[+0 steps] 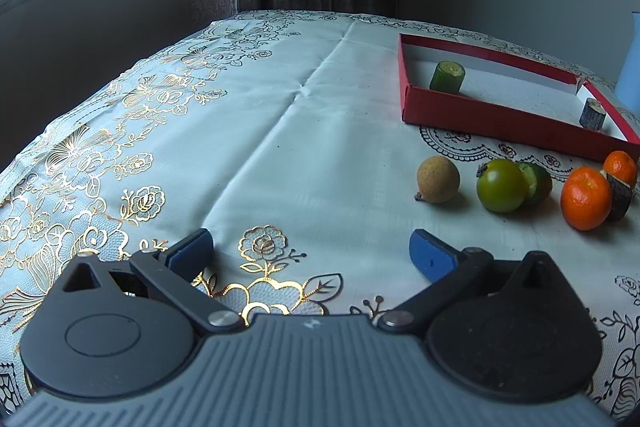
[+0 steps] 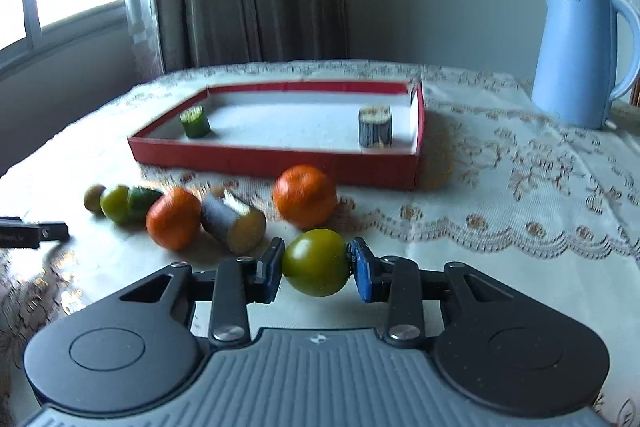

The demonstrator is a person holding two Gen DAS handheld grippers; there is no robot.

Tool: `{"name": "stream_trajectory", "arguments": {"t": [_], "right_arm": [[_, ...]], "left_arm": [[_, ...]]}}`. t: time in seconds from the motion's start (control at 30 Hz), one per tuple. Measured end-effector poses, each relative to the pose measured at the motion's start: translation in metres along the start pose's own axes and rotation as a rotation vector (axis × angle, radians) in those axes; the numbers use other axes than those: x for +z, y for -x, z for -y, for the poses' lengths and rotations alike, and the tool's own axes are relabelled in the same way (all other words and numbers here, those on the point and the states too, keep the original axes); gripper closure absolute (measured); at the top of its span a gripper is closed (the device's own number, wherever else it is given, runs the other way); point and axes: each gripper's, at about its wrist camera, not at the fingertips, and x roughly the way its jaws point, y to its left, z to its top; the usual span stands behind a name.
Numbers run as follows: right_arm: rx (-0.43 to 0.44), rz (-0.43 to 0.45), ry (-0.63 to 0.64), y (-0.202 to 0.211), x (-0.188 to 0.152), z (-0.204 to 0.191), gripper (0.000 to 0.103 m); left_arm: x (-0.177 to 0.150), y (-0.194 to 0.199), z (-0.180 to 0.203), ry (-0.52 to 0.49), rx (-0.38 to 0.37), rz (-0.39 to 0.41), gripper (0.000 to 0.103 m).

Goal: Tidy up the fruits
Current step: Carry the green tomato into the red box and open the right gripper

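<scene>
My right gripper [image 2: 316, 263] is shut on a green tomato [image 2: 316, 261], its blue pads pressing both sides, just above the tablecloth. Beyond it lie two oranges [image 2: 305, 195] [image 2: 173, 217], a dark cut cylinder [image 2: 234, 223], another green tomato [image 2: 115, 203], a green cucumber piece [image 2: 142, 201] and a small brown fruit [image 2: 93, 198]. The red tray [image 2: 280, 163] holds a cucumber chunk [image 2: 195, 123] and a dark stub [image 2: 375, 133]. My left gripper [image 1: 310, 259] stands open over bare cloth, left of the brown fruit [image 1: 438, 185], green tomato [image 1: 501, 185] and orange [image 1: 585, 197].
A light blue kettle [image 2: 576, 55] stands at the back right of the table. The left gripper's dark tip [image 2: 32, 231] shows at the left edge of the right wrist view. Curtains and a window lie behind the table. The red tray [image 1: 480, 115] sits far right in the left wrist view.
</scene>
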Motion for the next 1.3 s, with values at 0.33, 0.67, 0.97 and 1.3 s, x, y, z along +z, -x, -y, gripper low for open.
{"name": "stream_trajectory", "arguments": {"t": [0.33, 0.67, 0.97, 1.3], "right_arm": [[-0.009, 0.08, 0.005, -0.004, 0.058, 0.005, 0.068], [-0.037, 0.026, -0.044, -0.063, 0.097, 0.014, 0.068], [-0.047, -0.062, -0.027, -0.109, 0.099, 0.003, 0.068], [-0.072, -0.087, -0.015, -0.129, 0.101, -0.004, 0.068]], "left_arm": [[0.0, 0.0, 0.0, 0.0, 0.0, 0.0, 0.0], [0.0, 0.0, 0.0, 0.0, 0.0, 0.0, 0.0], [0.0, 0.0, 0.0, 0.0, 0.0, 0.0, 0.0], [0.0, 0.0, 0.0, 0.0, 0.0, 0.0, 0.0]]}}
